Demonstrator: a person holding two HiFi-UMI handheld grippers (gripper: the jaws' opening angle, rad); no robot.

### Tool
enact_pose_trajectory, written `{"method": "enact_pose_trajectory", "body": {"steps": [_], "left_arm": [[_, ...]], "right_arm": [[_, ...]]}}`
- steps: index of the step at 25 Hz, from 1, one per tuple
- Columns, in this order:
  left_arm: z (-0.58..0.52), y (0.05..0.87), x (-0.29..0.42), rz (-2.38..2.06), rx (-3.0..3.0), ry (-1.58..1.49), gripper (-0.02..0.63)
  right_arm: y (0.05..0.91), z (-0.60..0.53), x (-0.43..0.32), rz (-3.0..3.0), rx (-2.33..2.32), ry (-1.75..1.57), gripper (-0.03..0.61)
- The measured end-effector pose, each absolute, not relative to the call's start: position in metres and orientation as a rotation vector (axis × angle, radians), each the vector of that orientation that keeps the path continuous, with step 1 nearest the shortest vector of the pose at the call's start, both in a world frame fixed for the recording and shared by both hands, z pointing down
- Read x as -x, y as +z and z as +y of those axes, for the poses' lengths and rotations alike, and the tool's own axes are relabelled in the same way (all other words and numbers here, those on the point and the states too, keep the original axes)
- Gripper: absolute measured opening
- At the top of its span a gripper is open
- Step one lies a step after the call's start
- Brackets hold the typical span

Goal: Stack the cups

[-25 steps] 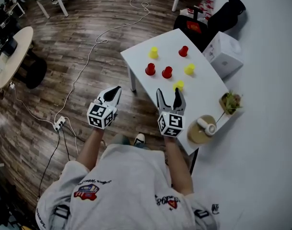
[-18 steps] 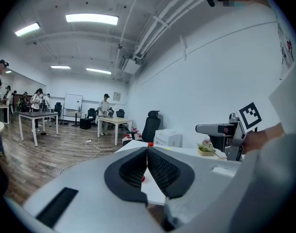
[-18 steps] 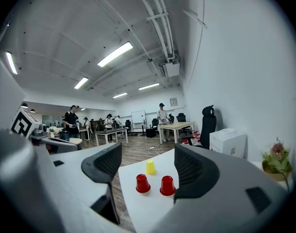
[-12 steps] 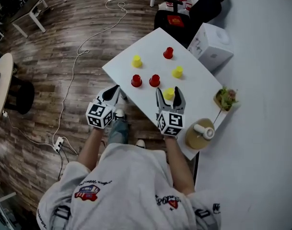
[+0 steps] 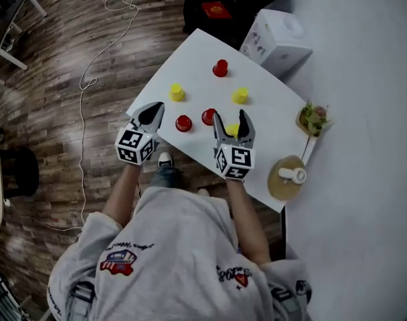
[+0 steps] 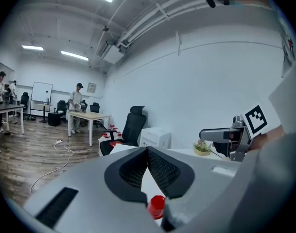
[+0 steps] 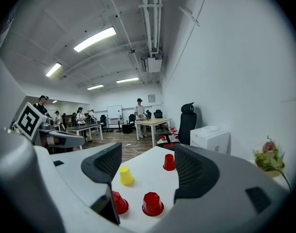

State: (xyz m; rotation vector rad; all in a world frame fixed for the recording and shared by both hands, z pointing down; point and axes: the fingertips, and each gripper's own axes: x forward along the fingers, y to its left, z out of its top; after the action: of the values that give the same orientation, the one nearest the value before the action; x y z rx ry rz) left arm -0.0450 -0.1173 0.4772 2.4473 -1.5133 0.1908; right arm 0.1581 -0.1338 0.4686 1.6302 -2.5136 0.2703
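Head view: a white rectangular table (image 5: 196, 52) carries 6 small plastic tapered cups set upside down, 3 red and 3 yellow. A red cup (image 5: 220, 67) stands farthest. A yellow cup (image 5: 177, 92) and another yellow cup (image 5: 240, 95) stand in the middle. 2 red cups (image 5: 184, 123) (image 5: 208, 117) and 1 half-hidden yellow cup (image 5: 232, 131) stand nearest. The left gripper (image 5: 156, 109) hangs over the table's near-left edge. The right gripper (image 5: 231, 119) hangs over the nearest yellow cup. A potted plant (image 5: 313, 118) and a round wooden board (image 5: 278, 182) sit at the right.

Left gripper view: the ribbed black jaws of the left gripper (image 6: 148, 152) meet at their tips with nothing between them. Only 1 red cup (image 6: 156, 207) shows, below them.

Right gripper view: the right gripper (image 7: 147, 159) stands wide open and empty. Past its jaws the tabletop shows 3 red cups (image 7: 169, 162) (image 7: 152, 204) (image 7: 119, 203) and 1 yellow (image 7: 126, 175), all apart from one another. Neither of the other 2 yellow cups appears here.
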Motion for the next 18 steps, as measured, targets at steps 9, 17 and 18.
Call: {"method": "enact_pose_trajectory", "body": {"steps": [9, 17, 18], "left_arm": [[-0.199, 0.507, 0.087, -1.351, -2.475, 0.209, 0.006], [-0.240, 0.527, 0.098, -1.217, -2.531, 0.265, 0.006], [-0.244, 0.528, 0.098, -1.205, -2.535, 0.267, 0.006]], "right_arm": [[0.555, -0.162, -0.066, -2.391, -1.443, 0.363, 0.327], [0.642, -0.153, -0.023, -2.262, -1.293, 0.525, 0.310], [0.650, -0.151, -0.021, -2.234, -1.282, 0.549, 0.308]]}}
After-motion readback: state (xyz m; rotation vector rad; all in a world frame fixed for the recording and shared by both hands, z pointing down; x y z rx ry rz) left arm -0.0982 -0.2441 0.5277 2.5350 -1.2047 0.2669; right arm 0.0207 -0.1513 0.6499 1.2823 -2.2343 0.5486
